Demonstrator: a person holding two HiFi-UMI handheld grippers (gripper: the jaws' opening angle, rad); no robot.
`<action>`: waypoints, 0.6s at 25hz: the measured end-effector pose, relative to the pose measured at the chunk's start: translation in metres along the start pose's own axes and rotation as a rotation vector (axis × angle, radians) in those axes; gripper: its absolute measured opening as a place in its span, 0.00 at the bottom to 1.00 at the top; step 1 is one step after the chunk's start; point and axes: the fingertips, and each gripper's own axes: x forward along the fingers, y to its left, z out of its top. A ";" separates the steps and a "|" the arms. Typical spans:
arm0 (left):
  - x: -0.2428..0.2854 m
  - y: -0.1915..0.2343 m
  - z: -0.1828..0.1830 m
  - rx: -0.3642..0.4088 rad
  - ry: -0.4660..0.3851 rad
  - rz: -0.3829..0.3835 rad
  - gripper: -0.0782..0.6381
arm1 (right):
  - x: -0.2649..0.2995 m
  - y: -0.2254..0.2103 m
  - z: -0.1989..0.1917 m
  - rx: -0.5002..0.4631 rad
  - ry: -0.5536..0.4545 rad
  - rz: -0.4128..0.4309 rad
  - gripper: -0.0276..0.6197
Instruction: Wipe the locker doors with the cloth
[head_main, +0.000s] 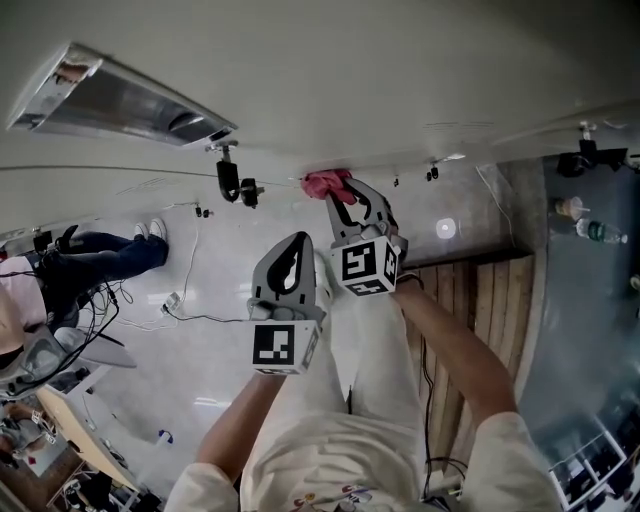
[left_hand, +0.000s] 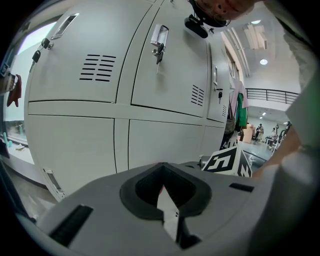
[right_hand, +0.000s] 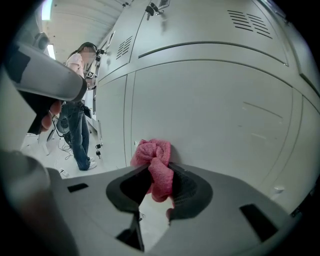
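A pink cloth (right_hand: 154, 165) is pinched in my right gripper (right_hand: 159, 175), which is shut on it. The bunched end of the cloth (head_main: 328, 184) presses against a lower grey locker door (right_hand: 215, 105), close to a vertical seam. In the head view the right gripper (head_main: 342, 198) reaches forward to the locker face (head_main: 350, 90). My left gripper (head_main: 293, 250) hangs back to its left, short of the lockers, jaws together on nothing. The left gripper view looks past the left gripper (left_hand: 162, 175) at upper and lower locker doors (left_hand: 167, 70).
Keys hang from door latches (left_hand: 159, 47), and a black latch (head_main: 229, 180) sticks out of the locker face. A person in jeans (right_hand: 77, 130) stands at the lockers to the left. Cables (head_main: 185, 300) trail over the white floor; wooden boards (head_main: 495, 320) lie to the right.
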 end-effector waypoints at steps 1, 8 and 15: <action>0.001 -0.001 0.000 0.000 0.001 -0.001 0.12 | -0.001 -0.003 -0.002 0.001 0.003 -0.004 0.21; 0.010 -0.013 0.001 0.007 0.001 -0.018 0.12 | -0.008 -0.022 -0.013 0.002 0.013 -0.029 0.21; 0.016 -0.023 0.000 0.013 0.006 -0.033 0.12 | -0.017 -0.045 -0.028 0.028 0.033 -0.070 0.21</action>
